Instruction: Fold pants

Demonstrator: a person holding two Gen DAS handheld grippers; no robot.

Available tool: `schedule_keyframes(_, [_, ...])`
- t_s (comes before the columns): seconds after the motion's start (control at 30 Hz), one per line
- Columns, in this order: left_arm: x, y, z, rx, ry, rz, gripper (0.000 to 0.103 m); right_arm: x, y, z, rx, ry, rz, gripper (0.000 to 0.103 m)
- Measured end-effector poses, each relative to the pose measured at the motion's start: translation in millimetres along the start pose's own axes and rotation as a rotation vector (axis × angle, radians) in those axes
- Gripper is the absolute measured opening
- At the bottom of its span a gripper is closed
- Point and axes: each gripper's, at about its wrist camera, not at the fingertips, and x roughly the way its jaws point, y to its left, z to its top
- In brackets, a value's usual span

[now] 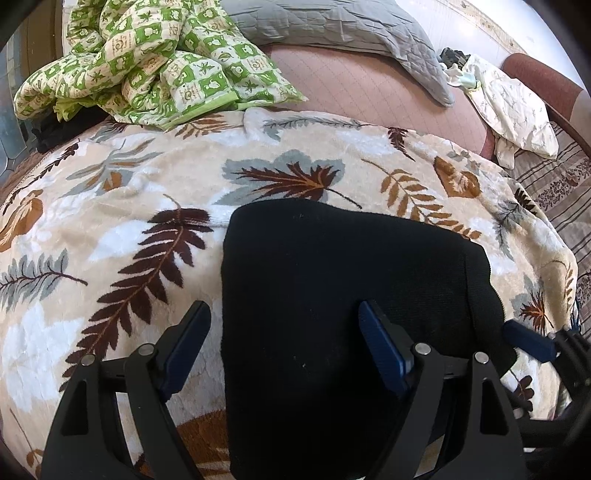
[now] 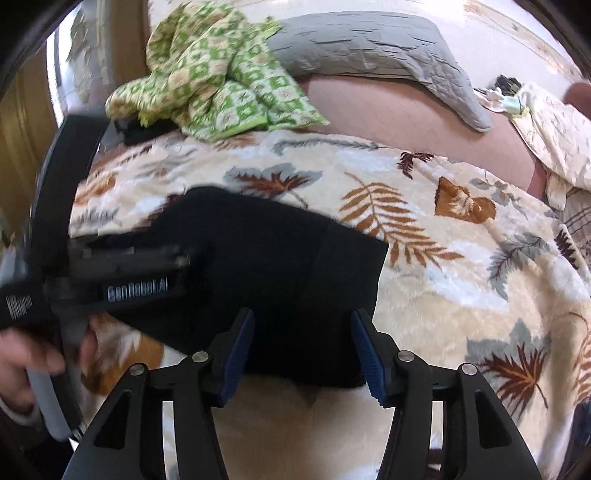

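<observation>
A leaf-patterned fleece blanket (image 1: 129, 184) in cream, brown and grey covers most of the bed, with a pink quilted sheet (image 1: 369, 92) showing beyond its far edge. The black pants (image 1: 332, 295), already folded into a compact block, lie flat on the blanket near its front edge. At the head of the bed, a crumpled green-and-cream checked quilt (image 1: 147, 62) sits just beside a grey quilted pillow (image 1: 332, 29), while a pale printed cloth (image 1: 513, 107) is bunched at the far right. The left gripper (image 1: 284, 332) hangs above the pants' left edge, its blue-padded fingers (image 1: 380, 339) spread wide, one over bare blanket and the other over the black fabric, pinching nothing. In the right wrist view, the right gripper (image 2: 302, 350) hovers over the near edge of the pants (image 2: 295, 266), its fingers (image 2: 365, 354) likewise spread apart and empty. The body of the left gripper, blurred in that view, crosses over the left part of the garment, gripped by the person's left hand (image 2: 26, 362).
</observation>
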Motion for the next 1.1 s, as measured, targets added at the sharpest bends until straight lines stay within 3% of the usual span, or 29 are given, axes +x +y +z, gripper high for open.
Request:
schedule_keyframes(0.23, [-1, -2, -2, 0.001, -0.002, 0.008, 0.083, 9, 0, -10, -0.01, 0.006, -0.017, 0.06])
schedule_keyframes(0.53, [-3, -1, -4, -0.002, -0.008, 0.018, 0.084, 2, -9, 15, 0.021, -0.037, -0.027, 0.06])
schedule_keyframes(0.7, [-2, 1, -4, -0.013, -0.008, 0.018, 0.088, 33, -22, 17, 0.084, 0.032, -0.01, 0.063])
schedule_keyframes(0.8, [-1, 1, -4, -0.015, -0.016, 0.022, 0.09, 35, -32, 13, 0.145, 0.025, 0.026, 0.067])
schedule_keyframes(1.1, [-13, -1, -7, -0.022, -0.022, 0.056, 0.09, -1, -23, 12, 0.112, -0.08, -0.017, 0.068])
